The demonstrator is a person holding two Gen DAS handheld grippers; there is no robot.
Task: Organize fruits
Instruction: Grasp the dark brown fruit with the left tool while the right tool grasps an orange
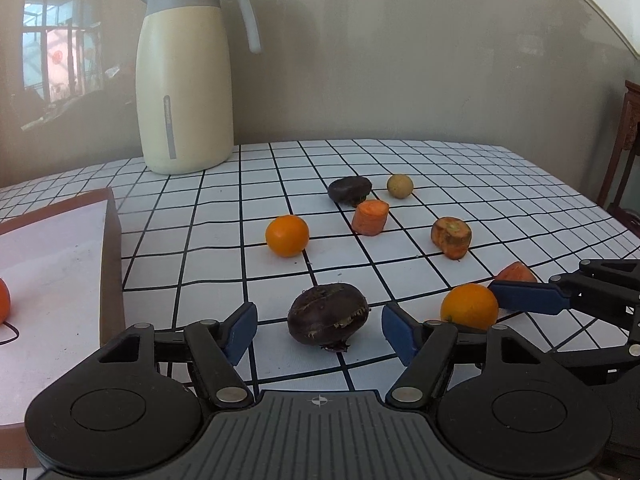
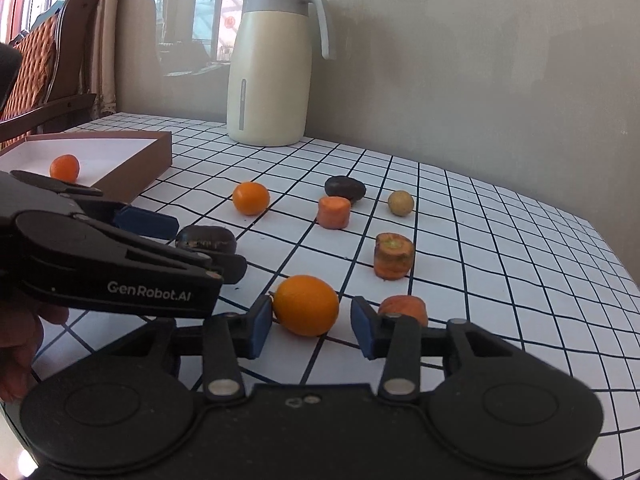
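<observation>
The left gripper [image 1: 318, 330] hangs low over the white surface with black grid lines [image 1: 460, 168], and its blue fingers [image 1: 240, 330] stand apart on each side of a dark purple, wrinkled round fruit [image 1: 328, 318] without touching it. The right gripper [image 2: 312, 326] sits just beside it, around a round orange fruit [image 2: 306, 305]. Its left finger touches the fruit, but the right one shows a small gap, so the fruit is not clamped. Farther back lie another orange fruit [image 2: 251, 198], a second dark fruit [image 2: 345, 188], a small yellow-green ball-shaped fruit [image 2: 400, 203] and three orange carrot chunks [image 2: 394, 256]. A flat brown box with a white inside [image 2: 158, 152] sits on the left with one small orange fruit [image 2: 64, 167] in it. A tall cream jug with a grey lid [image 2: 272, 64] stands by the wall.
</observation>
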